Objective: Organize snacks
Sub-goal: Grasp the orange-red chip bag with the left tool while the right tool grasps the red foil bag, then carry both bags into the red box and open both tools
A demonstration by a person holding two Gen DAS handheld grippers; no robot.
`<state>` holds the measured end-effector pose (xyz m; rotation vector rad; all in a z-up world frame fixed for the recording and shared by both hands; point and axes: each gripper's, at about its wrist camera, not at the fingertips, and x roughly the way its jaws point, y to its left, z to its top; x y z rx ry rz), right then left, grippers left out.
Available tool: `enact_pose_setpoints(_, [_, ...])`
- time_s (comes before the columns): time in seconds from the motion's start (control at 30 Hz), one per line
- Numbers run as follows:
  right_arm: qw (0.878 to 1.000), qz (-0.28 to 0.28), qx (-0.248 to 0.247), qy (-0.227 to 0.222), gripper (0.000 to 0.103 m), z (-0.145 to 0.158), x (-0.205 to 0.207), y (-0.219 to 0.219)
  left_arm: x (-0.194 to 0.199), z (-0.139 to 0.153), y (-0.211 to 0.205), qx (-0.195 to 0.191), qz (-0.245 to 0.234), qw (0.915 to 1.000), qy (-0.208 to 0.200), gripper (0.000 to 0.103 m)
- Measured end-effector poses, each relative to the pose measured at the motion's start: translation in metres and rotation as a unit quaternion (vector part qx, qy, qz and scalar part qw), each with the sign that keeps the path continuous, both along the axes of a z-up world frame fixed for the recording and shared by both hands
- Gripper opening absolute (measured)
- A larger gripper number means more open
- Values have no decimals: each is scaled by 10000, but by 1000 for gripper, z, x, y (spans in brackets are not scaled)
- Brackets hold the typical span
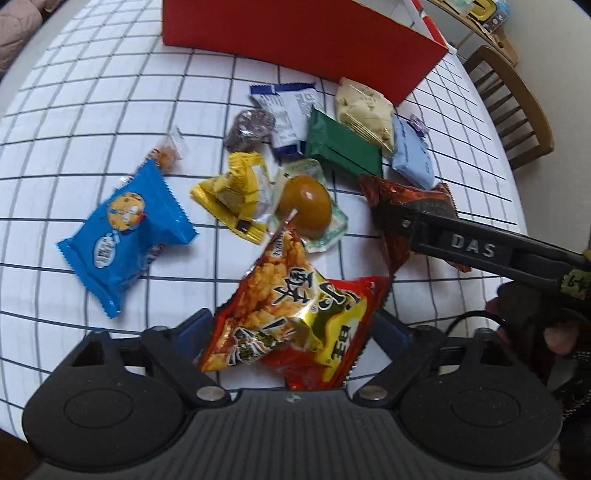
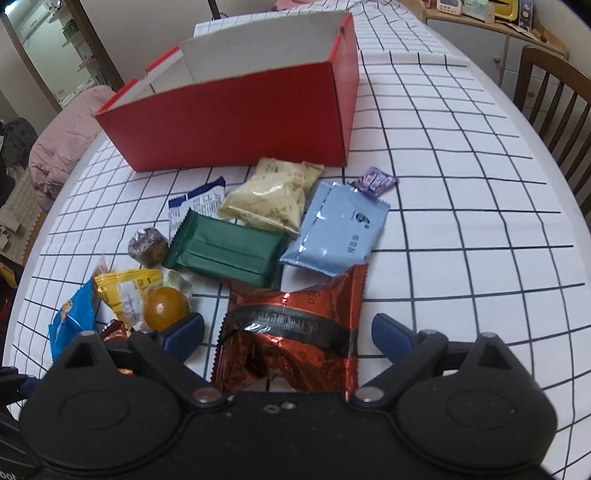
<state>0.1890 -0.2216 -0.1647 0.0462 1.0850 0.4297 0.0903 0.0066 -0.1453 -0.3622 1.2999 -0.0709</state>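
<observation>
Rice-cracker bag (image 1: 295, 317) between spread left hand-held gripper (image 1: 295, 328) fingers.

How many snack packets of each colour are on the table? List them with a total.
Red: 2, rice-cracker packet, foil packet
Blue: 2, cookie packet, pale packet
White-and-blue packet: 1
Green packet: 1
Yellow packet: 1
Cream packet: 1
Purple candy: 1
Brown cake: 1
Clear: 2, egg pack, small sweet
Total: 12

My left gripper (image 1: 291, 328) straddles the red-and-gold rice-cracker packet (image 1: 295, 325), jaws wide. Beyond the packet: the brown egg pack (image 1: 306, 206), yellow packet (image 1: 236, 192), green packet (image 1: 341, 147), then the red box (image 1: 295, 33). Blue cookie packet (image 1: 122, 232) lies left.
</observation>
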Motion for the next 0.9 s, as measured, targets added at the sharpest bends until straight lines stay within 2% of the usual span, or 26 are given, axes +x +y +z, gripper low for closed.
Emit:
enact_pose_setpoints(0.03, [10000,-5,16,34,95,-1,0,1,0,-1,-1,-32,-21,10000,2,82])
enact_pose_setpoints(0.07, [10000,-5,41,66,93,-2,1,1,0,-1,-2,-58,-46,10000,0,73])
enact_pose_setpoints(0.2, [9999,12,104,83,81,-1,0,1,0,-1,-3,-132,-81,9999,-40,62])
enact_pose_setpoints(0.23, [9999,4,109,75,76,-1,-1,1,0,-1,-3,-149,-84,9998,-47,62])
enact_pose_setpoints(0.43, [9999,-52,115,-51,64,5,-6,-1,0,-1,0,-260,-66,9996,-67,58])
enact_pose_setpoints(0.67, [9996,-201,106,-189,59,14,-14,-6,-2,6,5,-345,-154,9991,-205,57])
enact_pose_setpoints(0.9, [9985,-397,183,-332,59,35,-22,-11,-3,32,15,-314,-259,9973,-606,57])
